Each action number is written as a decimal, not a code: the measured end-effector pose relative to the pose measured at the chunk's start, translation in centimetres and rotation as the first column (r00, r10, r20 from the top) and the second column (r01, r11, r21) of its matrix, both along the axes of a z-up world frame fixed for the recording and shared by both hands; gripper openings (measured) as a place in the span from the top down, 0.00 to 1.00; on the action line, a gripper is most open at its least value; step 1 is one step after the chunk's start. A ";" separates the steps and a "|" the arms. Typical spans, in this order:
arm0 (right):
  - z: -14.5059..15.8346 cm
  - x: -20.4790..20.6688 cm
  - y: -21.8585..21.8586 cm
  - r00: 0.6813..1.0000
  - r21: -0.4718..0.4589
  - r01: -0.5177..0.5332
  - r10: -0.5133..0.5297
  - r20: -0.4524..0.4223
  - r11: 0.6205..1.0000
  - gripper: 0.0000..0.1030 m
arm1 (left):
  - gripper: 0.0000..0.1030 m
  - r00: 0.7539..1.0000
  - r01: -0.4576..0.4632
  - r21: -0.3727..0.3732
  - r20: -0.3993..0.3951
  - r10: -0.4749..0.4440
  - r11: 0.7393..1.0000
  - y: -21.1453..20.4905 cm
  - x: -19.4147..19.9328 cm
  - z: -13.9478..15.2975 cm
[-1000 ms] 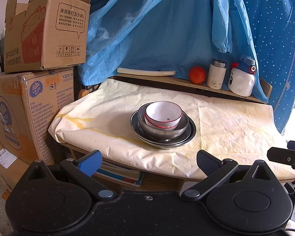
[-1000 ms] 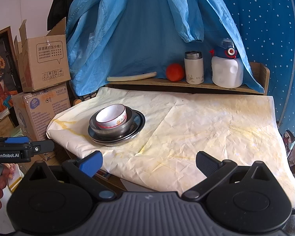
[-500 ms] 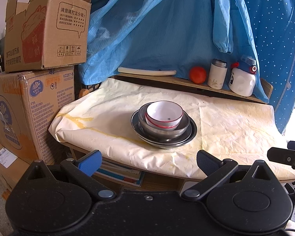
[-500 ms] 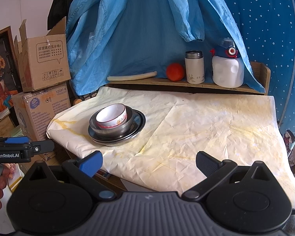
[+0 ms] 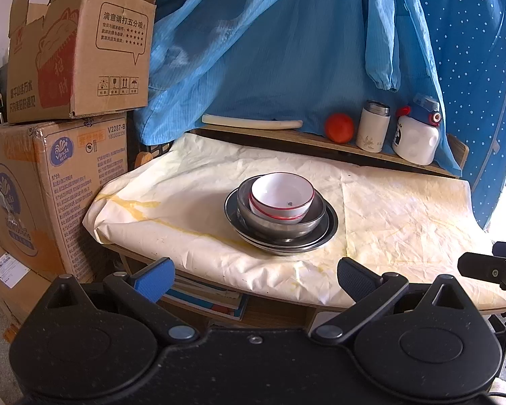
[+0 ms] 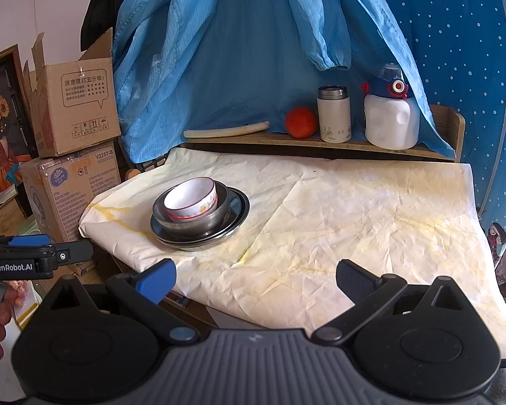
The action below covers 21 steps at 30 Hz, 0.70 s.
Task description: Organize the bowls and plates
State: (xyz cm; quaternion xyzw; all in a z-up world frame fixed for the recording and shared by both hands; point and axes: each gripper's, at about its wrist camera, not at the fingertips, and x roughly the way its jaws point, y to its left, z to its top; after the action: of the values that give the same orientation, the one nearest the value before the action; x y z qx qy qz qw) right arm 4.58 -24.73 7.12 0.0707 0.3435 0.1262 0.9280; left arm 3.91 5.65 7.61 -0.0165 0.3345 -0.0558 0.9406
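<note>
Hovering short of the table's near edge [image 5: 219,268], both the left gripper [image 5: 253,275] and right gripper [image 6: 254,276] gape empty; the nested bowl stack [image 5: 280,216] sits ahead of the left fingers, with bare cloth [image 6: 371,219] ahead of the right's.

steel bowl [image 5: 280,217]: glossy metal | white bowl [image 5: 281,194]: smooth, shiny | table cover [image 6: 371,209]: creased matt paper
</note>
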 end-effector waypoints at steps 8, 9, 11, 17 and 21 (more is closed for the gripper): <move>-0.1 0.1 0.0 1.000 0.000 0.000 0.000 -0.001 1.000 0.00 | 0.01 1.000 -0.002 0.001 0.000 0.002 1.000 0.0 0.1 0.0; -0.1 0.1 0.1 1.000 0.000 0.000 0.000 -0.001 1.000 0.00 | 0.01 1.000 -0.002 0.001 0.000 0.002 1.000 0.0 0.1 0.0; -0.1 0.1 0.1 1.000 0.000 0.000 0.000 -0.001 1.000 0.00 | 0.01 1.000 -0.001 0.001 0.000 0.001 1.000 0.1 0.1 0.0; -0.1 0.1 0.1 1.000 0.001 0.000 0.000 -0.002 1.000 0.00 | 0.01 1.000 0.000 0.001 -0.001 0.000 1.000 0.1 0.1 0.0; -0.1 0.2 0.1 1.000 0.000 0.000 0.000 -0.002 1.000 0.00 | 0.01 1.000 0.002 0.000 0.000 -0.002 1.000 0.1 0.1 0.0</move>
State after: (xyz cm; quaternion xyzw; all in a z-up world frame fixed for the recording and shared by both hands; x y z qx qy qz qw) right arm 4.73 -24.66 7.04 0.0710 0.3442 0.1260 0.9277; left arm 4.05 5.76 7.56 -0.0163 0.3347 -0.0566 0.9405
